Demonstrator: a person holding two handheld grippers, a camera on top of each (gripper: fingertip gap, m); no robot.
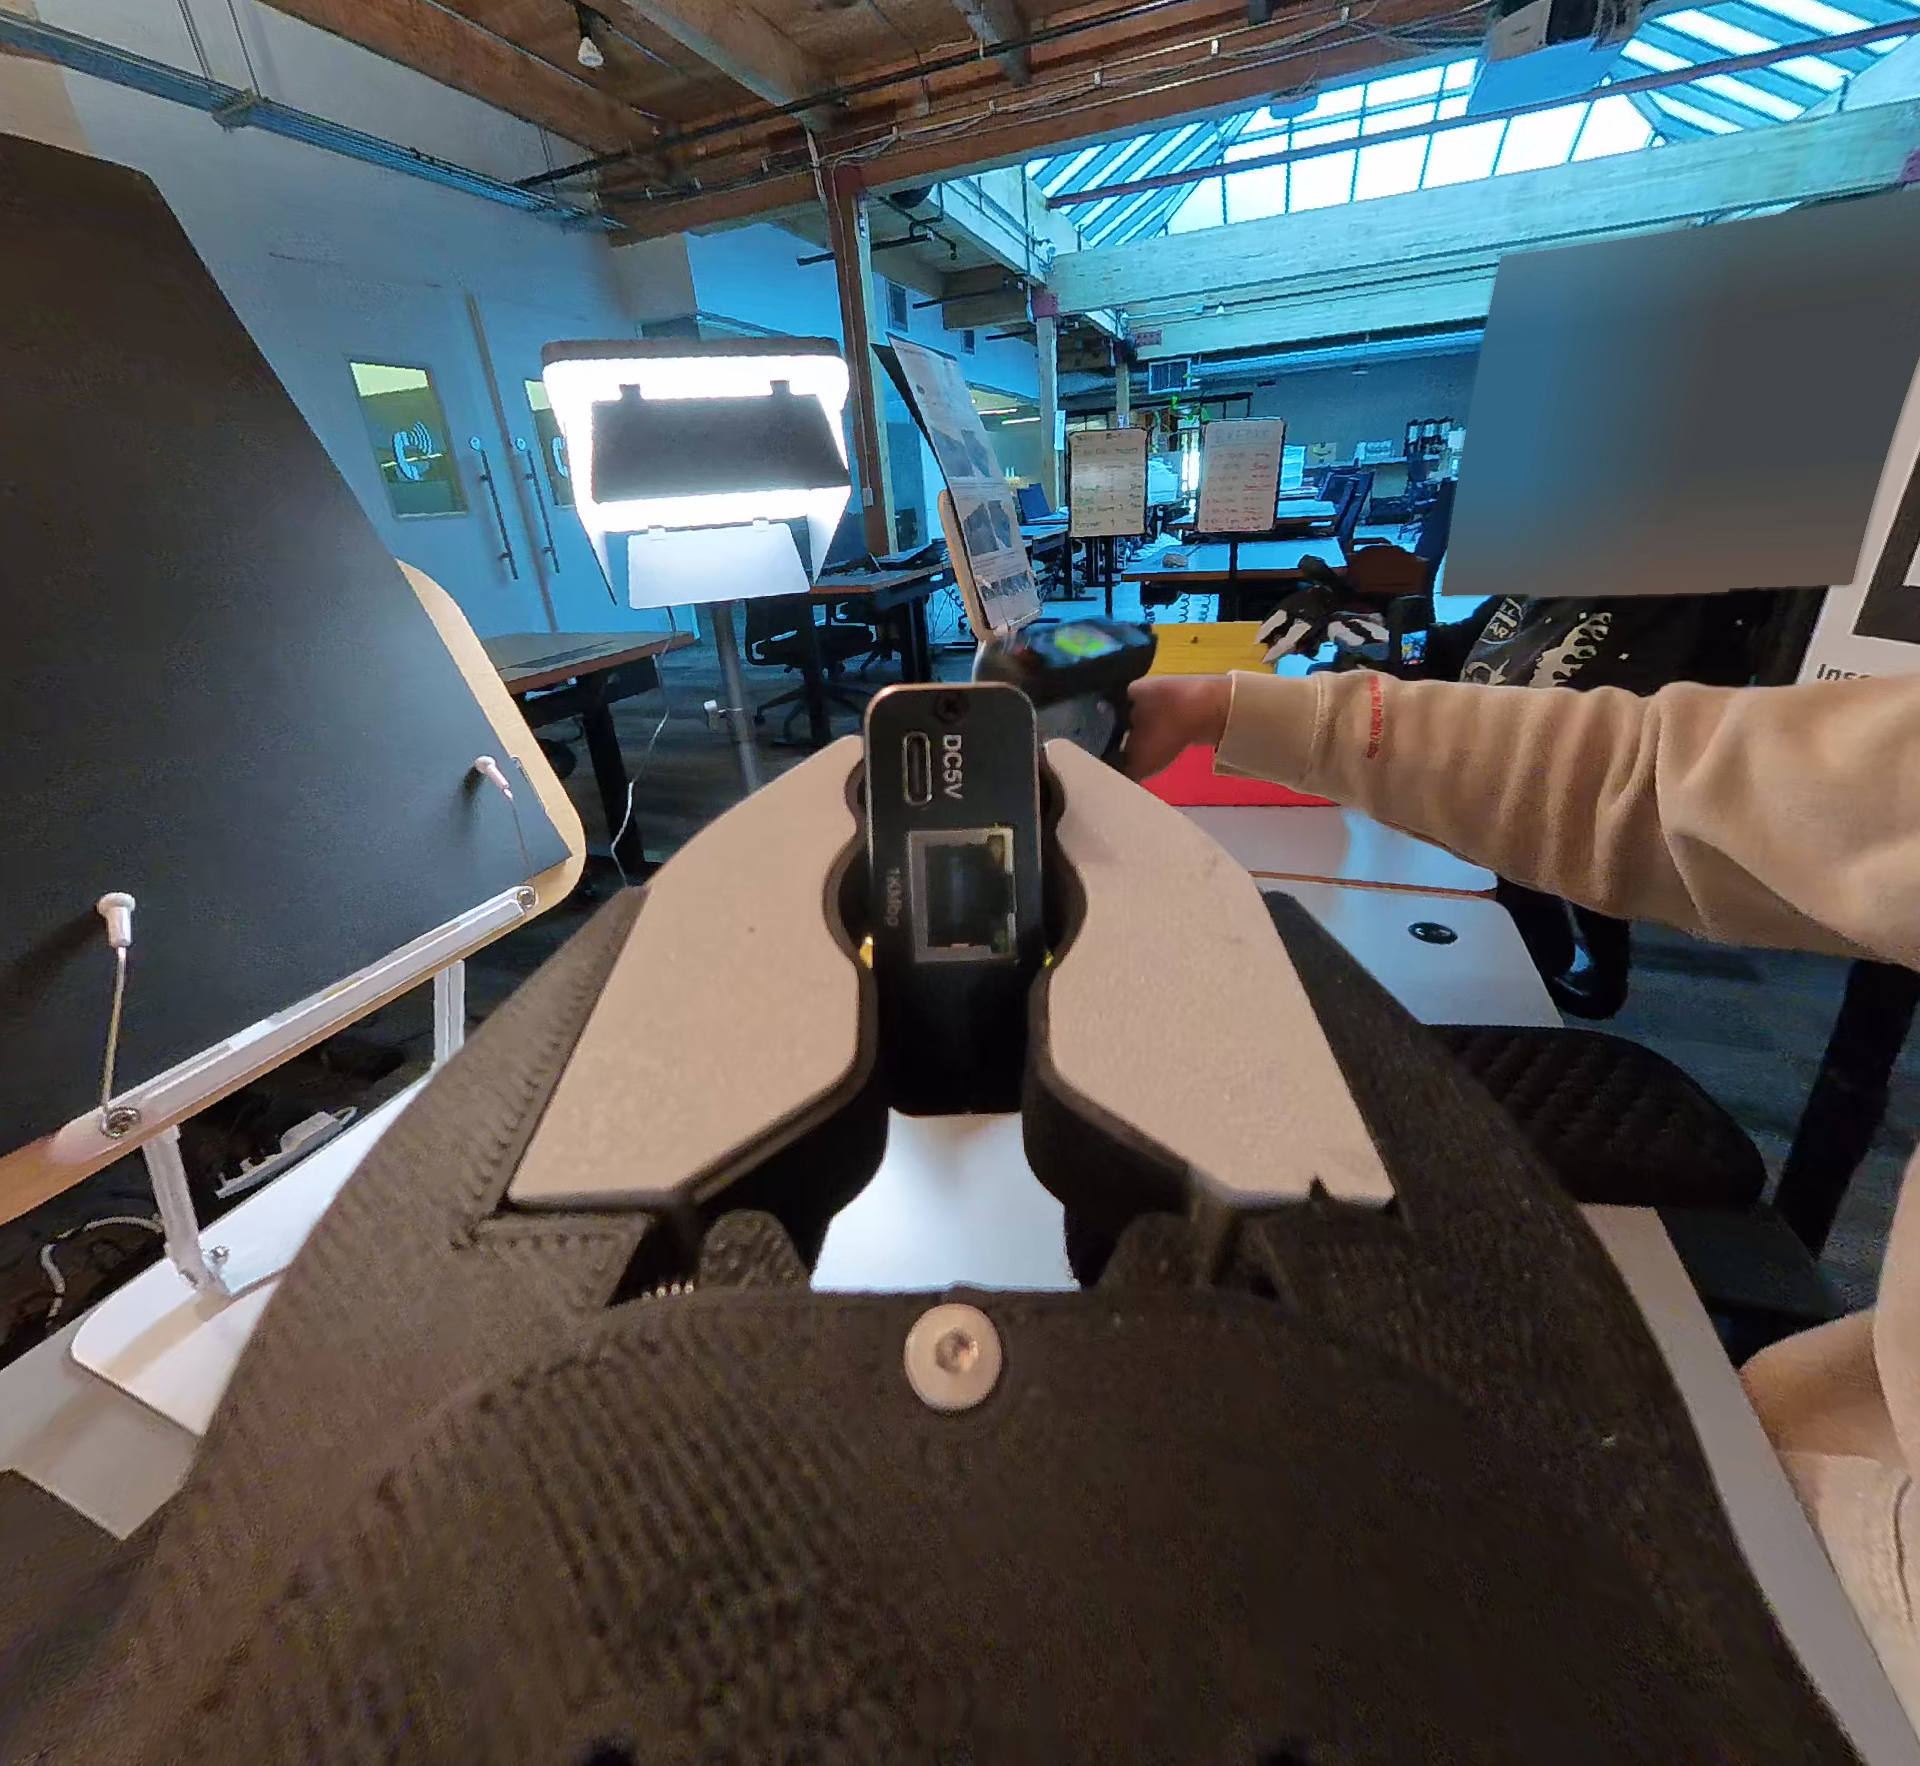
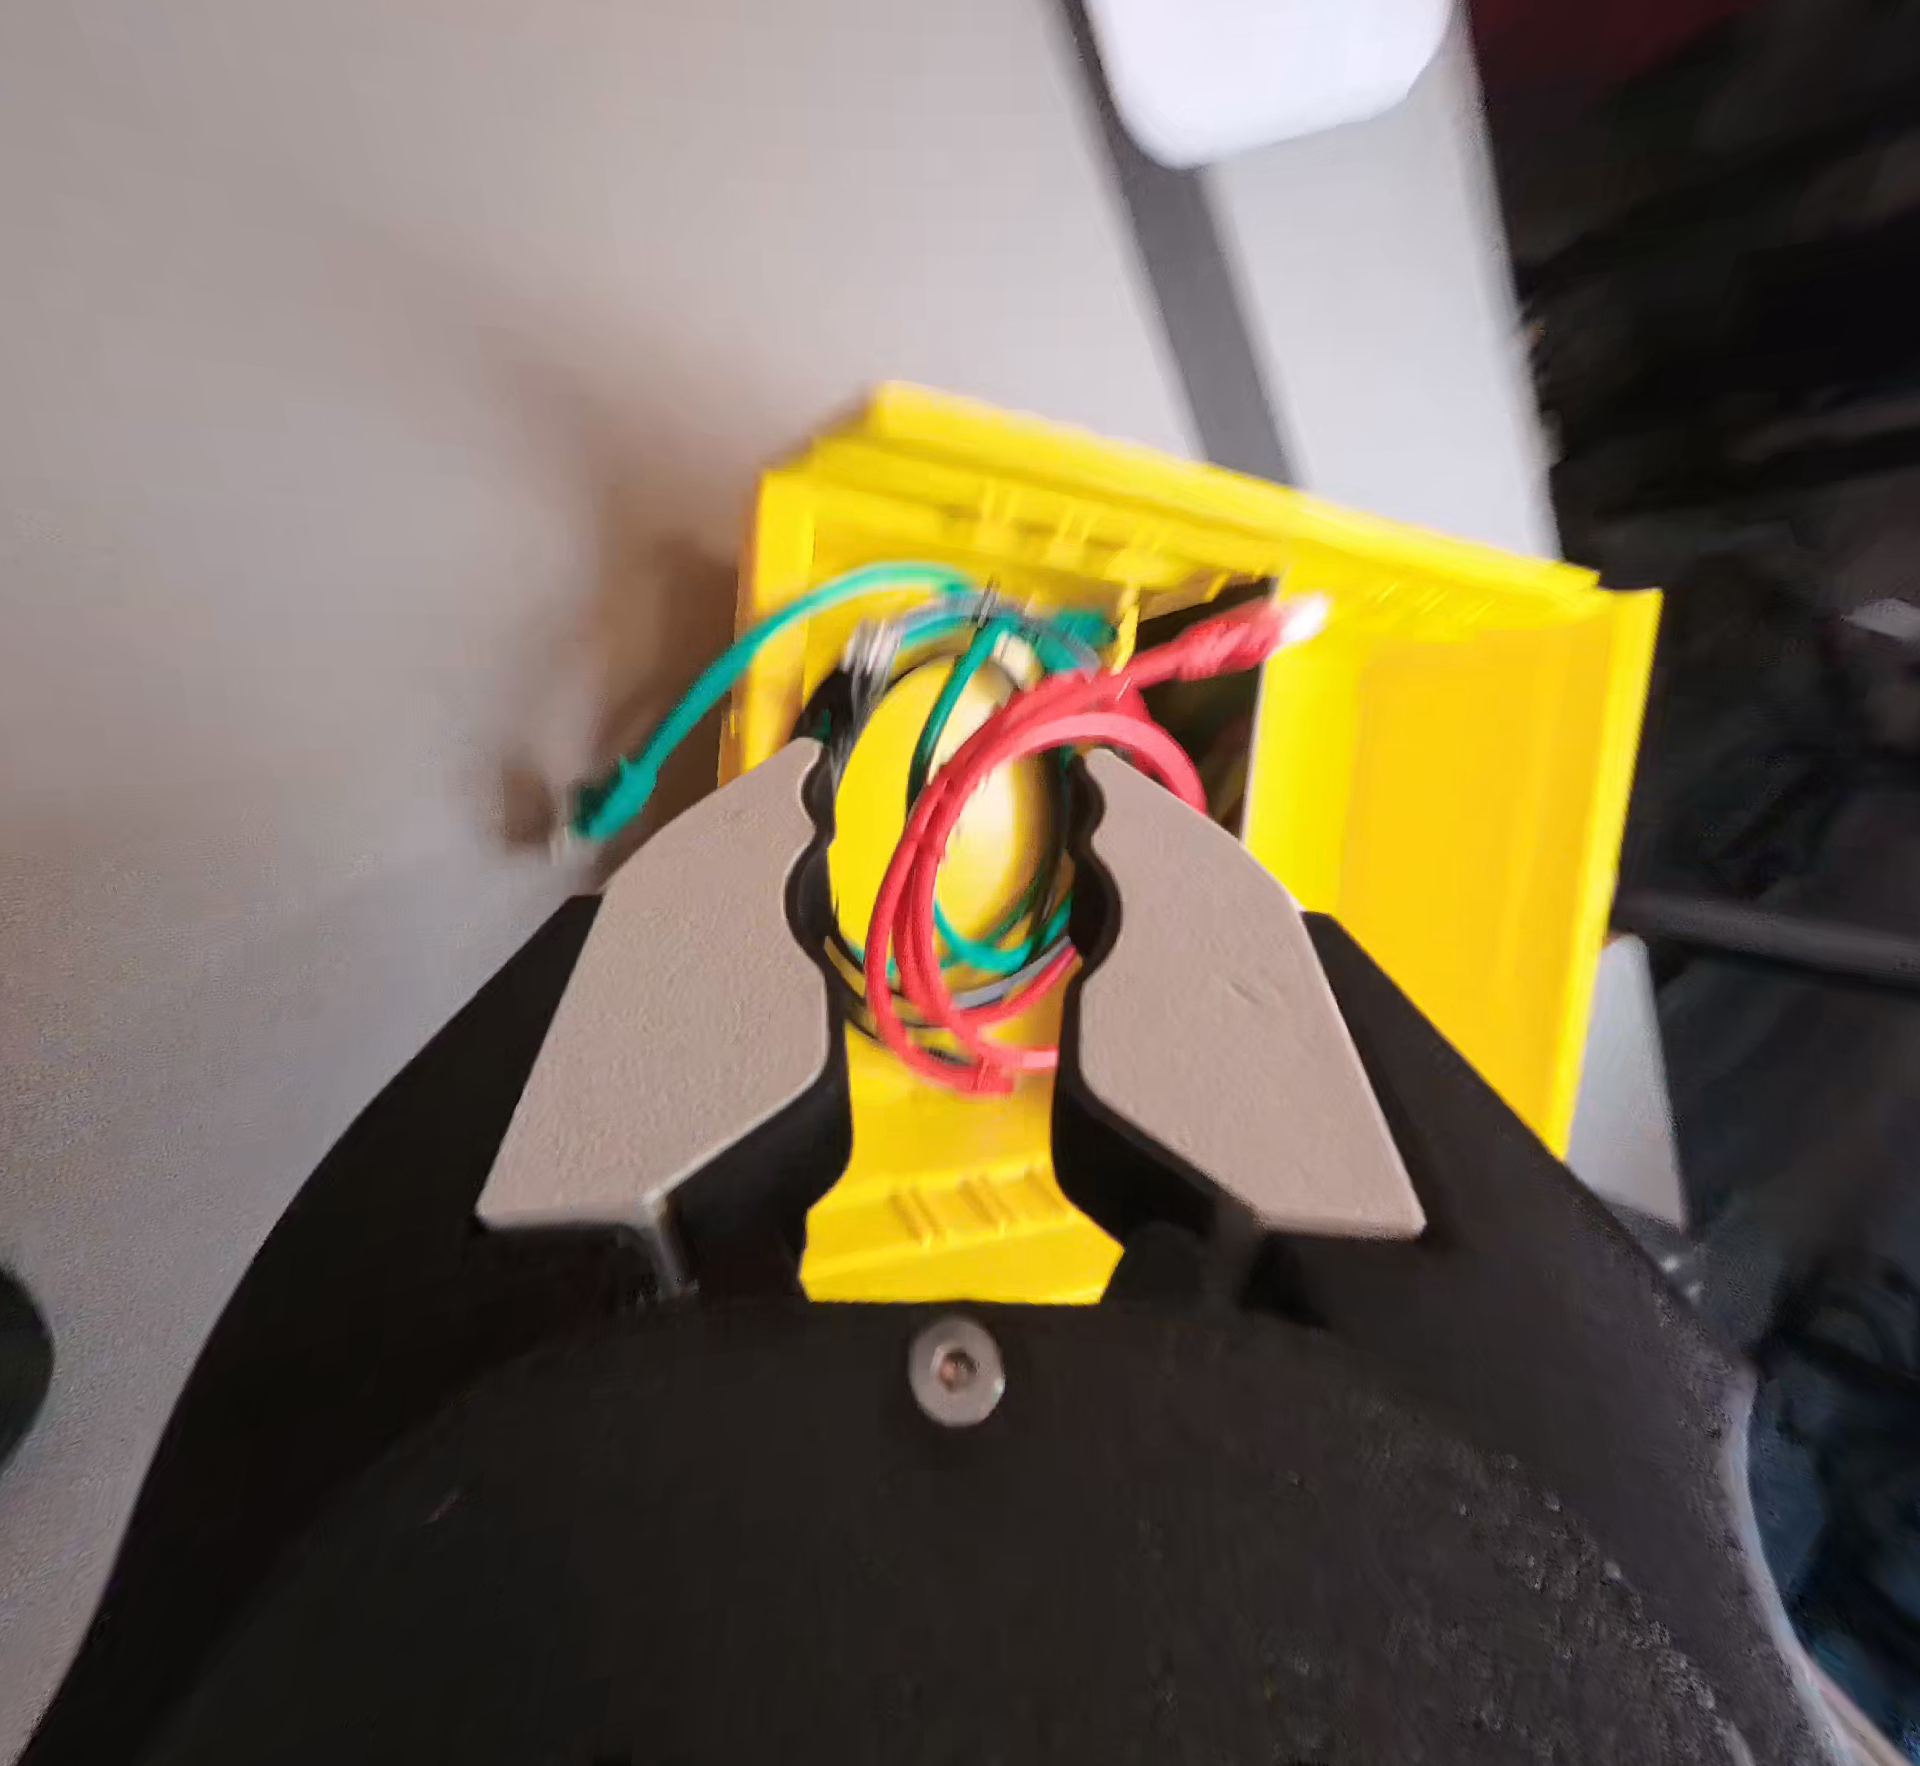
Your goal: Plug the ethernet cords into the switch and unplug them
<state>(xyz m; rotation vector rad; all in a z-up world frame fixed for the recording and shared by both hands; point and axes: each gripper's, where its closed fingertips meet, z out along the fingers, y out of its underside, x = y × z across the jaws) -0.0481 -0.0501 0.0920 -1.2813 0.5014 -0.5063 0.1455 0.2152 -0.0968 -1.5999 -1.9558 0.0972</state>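
Switch [image 1: 954, 869]: black, clamped upright in left claw [image 1: 951, 885], long axis along the fingers, port end facing back toward camera. Cords [image 2: 966, 895]: green and red coils in yellow bin [image 2: 1455, 833], between the parted jaws of right claw [image 2: 951, 895], apparently ungripped; picture blurred.

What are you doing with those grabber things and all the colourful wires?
The left gripper holds a small black switch upright in its jaws, its port empty. The right gripper hangs open over a yellow bin with a red cord and a green cord coiled inside. Nothing is plugged in yet.
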